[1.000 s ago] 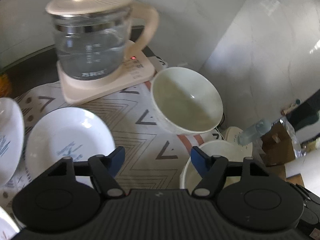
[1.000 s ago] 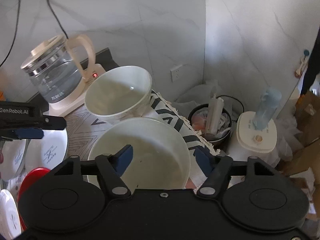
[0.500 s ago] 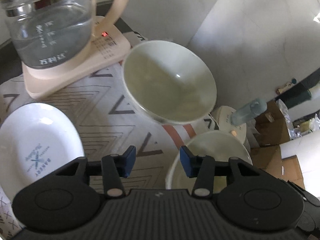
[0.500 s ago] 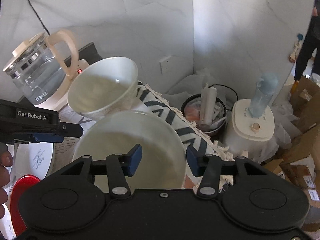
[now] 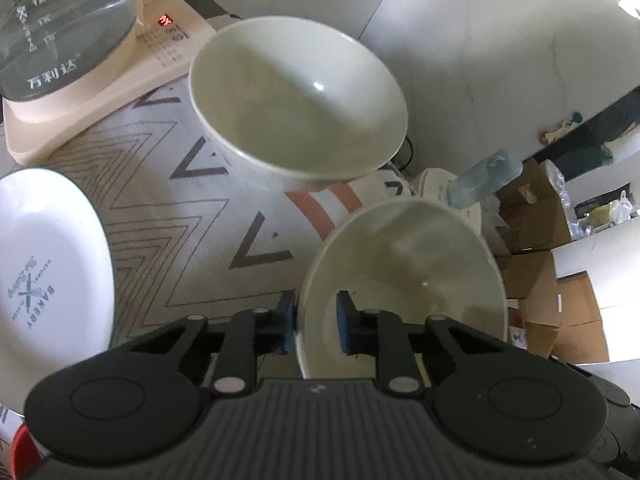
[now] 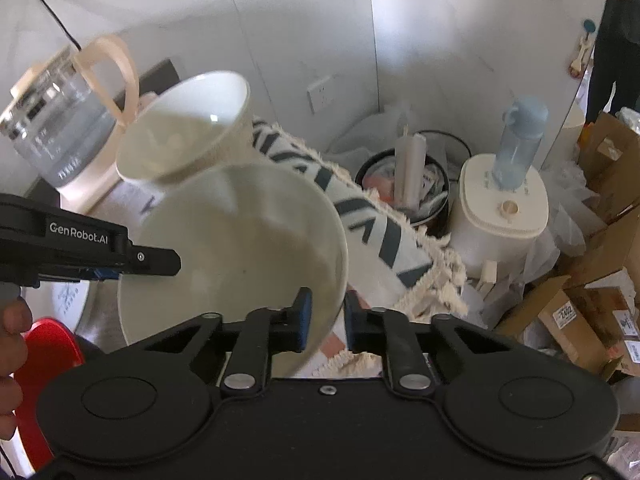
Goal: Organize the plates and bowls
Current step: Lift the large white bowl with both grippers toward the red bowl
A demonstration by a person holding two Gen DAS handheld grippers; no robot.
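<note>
On a table spread with a zigzag-patterned cloth, two claws take hold of the same pale bowl from opposite sides. Left claw is closing its jaws over the rim nearest to it, one blue pad outside the wall and one inside; right claw is closing likewise on the opposite rim, again with the wall between its pads. Taking the bowl at two points likely steadies a wide, smooth dish that could twist out of a single narrow pinch. Both claws point steeply downward, which suits an upright rim.

The bowl is plain, glossy and off-white, empty and clean-looking, and it sits at the table's edge just ahead of both claws. Beyond it, farther from the claws, stands a second bowl of matching colour, seemingly tilted, and probably the stacking partner. To the left claw's left lies a white plate printed with a bakery logo. A glass kettle on its cream base sits at the far back. A red plate shows beside the person's hand.
</note>
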